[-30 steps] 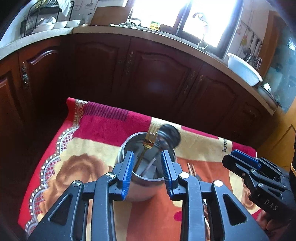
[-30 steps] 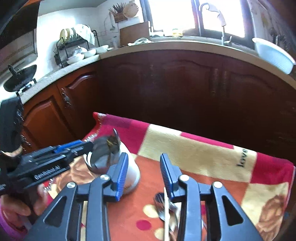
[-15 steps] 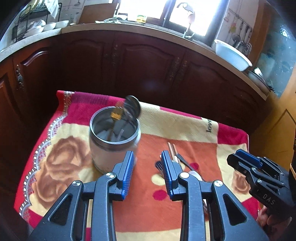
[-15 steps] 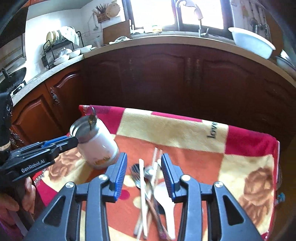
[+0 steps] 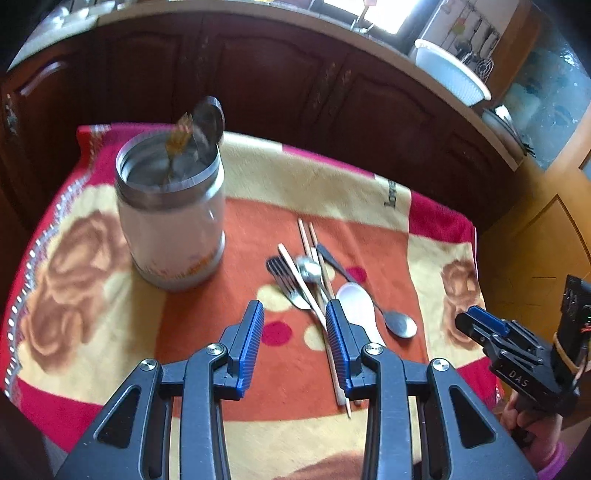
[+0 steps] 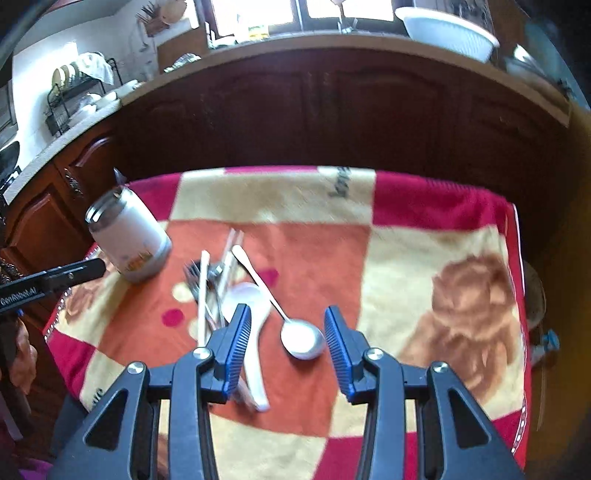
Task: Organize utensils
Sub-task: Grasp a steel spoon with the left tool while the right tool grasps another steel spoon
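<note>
Left wrist view shows the left gripper point(image 5: 294, 332) at the bottom centre of the frame, its blue-padded jaws apart and holding nothing, hovering above a blanket point(image 5: 92, 332) patterned in red, orange and cream that covers the worktop. Upper left of the frame, a white jar point(image 5: 171, 225) with a metal rim stands upright on the blanket; a dark spoon point(image 5: 208, 120) and a gold-coloured fork point(image 5: 179, 134) stick up out of it, both blurred. Right of the jar, near the middle of the frame, loose utensils lie in a pile on the blanket: a steel fork point(image 5: 286, 282), wooden chopsticks point(image 5: 308, 236), a white soup spoon point(image 5: 356, 306) and a steel spoon point(image 5: 400, 323) whose bowl lies apart from the rest, toward the right. The right gripper point(image 5: 480, 325) appears at the lower right edge of this frame, held in a hand point(image 5: 532, 424). Right wrist view has the right gripper point(image 6: 287, 338) at the bottom centre, jaws apart and empty, with the steel spoon's point(image 6: 301, 338) bowl lying between the two fingertips in the picture and the white soup spoon point(image 6: 251, 314) passing behind the left-hand fingertip. The jar point(image 6: 129, 236) sits at the left of that frame, with dark wooden cabinets point(image 6: 332, 118) and a white bowl point(image 6: 447, 31) on the counter behind.
</note>
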The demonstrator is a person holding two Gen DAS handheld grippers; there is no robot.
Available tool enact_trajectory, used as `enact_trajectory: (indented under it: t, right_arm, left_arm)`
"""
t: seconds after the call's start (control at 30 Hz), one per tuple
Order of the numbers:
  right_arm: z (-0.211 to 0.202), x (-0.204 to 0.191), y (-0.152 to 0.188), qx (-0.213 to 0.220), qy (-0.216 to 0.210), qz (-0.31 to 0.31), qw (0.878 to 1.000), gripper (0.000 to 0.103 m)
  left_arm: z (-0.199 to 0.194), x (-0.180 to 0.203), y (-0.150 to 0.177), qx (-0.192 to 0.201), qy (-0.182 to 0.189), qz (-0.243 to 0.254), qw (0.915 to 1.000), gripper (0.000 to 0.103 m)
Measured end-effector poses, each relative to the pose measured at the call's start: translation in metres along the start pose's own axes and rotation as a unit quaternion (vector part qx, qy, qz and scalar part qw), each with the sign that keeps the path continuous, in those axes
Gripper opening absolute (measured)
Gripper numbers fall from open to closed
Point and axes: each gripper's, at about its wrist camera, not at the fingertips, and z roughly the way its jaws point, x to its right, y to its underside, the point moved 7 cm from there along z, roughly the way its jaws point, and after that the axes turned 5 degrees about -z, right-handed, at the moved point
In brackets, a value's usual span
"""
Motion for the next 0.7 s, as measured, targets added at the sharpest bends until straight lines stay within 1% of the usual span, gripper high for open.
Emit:
enact_trajectory:
  t: [0.13,0.27,0.4,0.57,0.63,0.7]
  right_arm:
    - [0.016,0.012,0.013,-0.021,-0.01,0.023,0.999,0.043]
    - [0.027,0.016,0.017,-0.027,-0.022,0.031,0.999,0.043]
    - [0.038,0.025,0.019,-0.036,-0.024,0.044,0.998,0.043]
    - [0.053,0.034,0.027,-0.056,-0.031,0.057,0.996,0.043]
    - [0.059,0.035,0.033,-0.063,-0.042,0.069,0.995,0.043]
    - [0.066,0.034,0.037,-0.07,-0.061,0.086,0.992,0.043]
  left_arm:
    - [0.015,-0.001,0.008,-0.024,0.002,-0.013,0.9996,0.061]
    - [0.03,0.002,0.009,-0.044,0.006,-0.026,0.9987,0.061]
    - [0.045,0.009,0.005,-0.057,0.017,-0.041,0.9974,0.061]
    - [0.071,0.016,-0.003,-0.081,0.018,-0.059,0.9948,0.061]
    - [0.08,0.018,-0.006,-0.088,0.019,-0.068,0.9936,0.061]
    - [0.086,0.019,-0.009,-0.092,0.017,-0.075,0.9928,0.061]
